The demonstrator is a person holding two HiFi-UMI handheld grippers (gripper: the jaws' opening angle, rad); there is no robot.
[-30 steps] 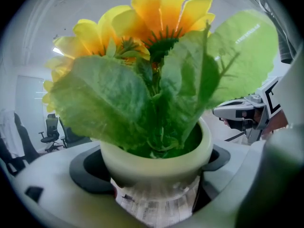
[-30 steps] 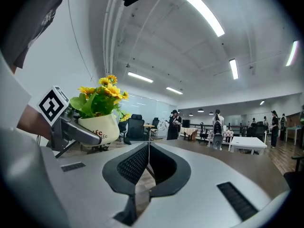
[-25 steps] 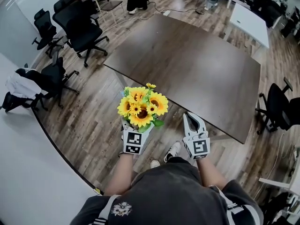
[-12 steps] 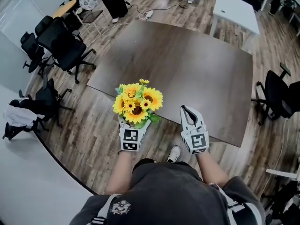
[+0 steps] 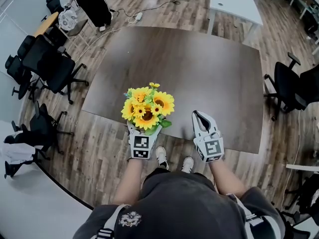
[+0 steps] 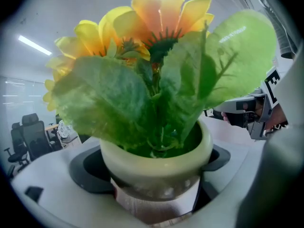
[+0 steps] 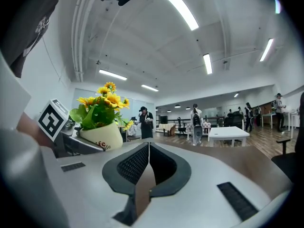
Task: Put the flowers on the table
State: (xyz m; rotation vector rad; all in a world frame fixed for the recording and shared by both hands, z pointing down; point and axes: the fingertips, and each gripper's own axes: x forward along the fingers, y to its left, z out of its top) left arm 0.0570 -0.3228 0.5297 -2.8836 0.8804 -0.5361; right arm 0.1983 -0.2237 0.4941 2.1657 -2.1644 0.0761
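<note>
Left gripper (image 5: 144, 133) jaws clamp cream pot (image 6: 156, 163) holding sunflowers (image 5: 147, 106) — right gripper (image 5: 198, 116) jaws closed, empty.

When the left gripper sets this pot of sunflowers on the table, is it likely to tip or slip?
Probably top-heavy: the sunflowers spread wider than the pot, so it may tip if set down tilted. The pot looks glossy and rounded, so it could slip in the left gripper clamped below its rim. The leaves look soft and should bend.
</note>
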